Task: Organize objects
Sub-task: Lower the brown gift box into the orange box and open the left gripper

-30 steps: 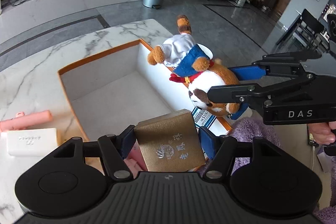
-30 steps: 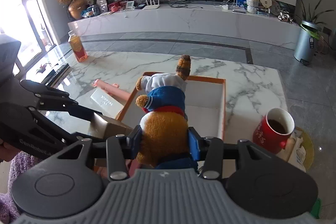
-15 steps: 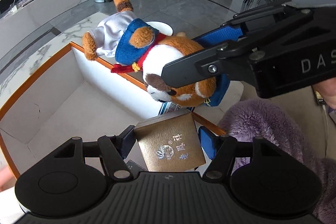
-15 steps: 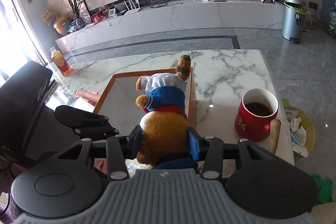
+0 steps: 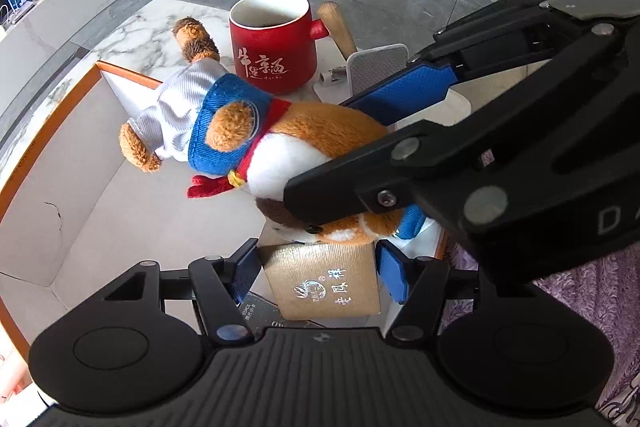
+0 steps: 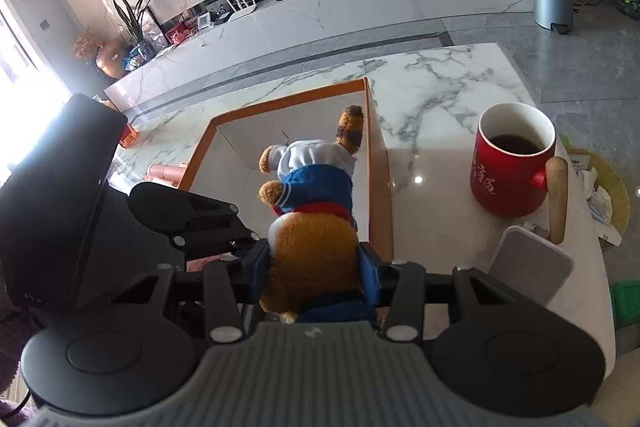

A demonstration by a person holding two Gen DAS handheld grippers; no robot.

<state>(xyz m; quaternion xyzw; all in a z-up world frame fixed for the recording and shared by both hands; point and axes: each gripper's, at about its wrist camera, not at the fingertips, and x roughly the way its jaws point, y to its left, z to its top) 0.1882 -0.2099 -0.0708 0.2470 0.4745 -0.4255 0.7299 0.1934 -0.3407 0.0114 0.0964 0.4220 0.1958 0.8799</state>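
The right gripper (image 6: 314, 267) clenched the plush (image 6: 316, 195) by its head, body stretched forward over the box (image 6: 378, 163). The left gripper (image 5: 318, 269) grasped a gold carton (image 5: 324, 277) (just under the plush's head). A red mug (image 6: 512, 167) stood beside the box.

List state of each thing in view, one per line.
left gripper: shut on gold box
gold box: held, upright
right gripper: shut on plush
plush: held over the tray
tray: open
mug: upright, holds dark drink
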